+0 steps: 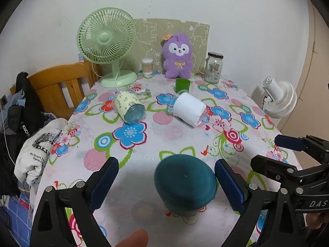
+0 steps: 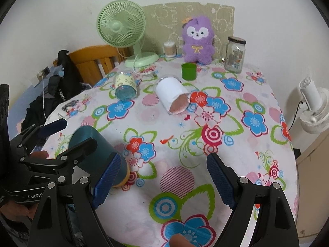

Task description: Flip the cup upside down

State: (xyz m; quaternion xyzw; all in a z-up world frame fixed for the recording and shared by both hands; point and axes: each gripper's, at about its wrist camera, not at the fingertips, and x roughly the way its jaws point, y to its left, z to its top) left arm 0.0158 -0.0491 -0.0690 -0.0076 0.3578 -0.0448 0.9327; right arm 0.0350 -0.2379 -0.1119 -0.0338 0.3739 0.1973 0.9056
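Four cups stood or lay on our desk (image 2: 236, 164): the teal cup (image 1: 185, 183), bottom up between our left tongs (image 1: 166, 183), its rim hidden below; two wrapped cups (image 1: 130, 108) (image 1: 189, 109) lying down; one green cup (image 1: 182, 85) upright. Both left and right tongs (image 2: 162, 182) gaped wide, gripping nothing.
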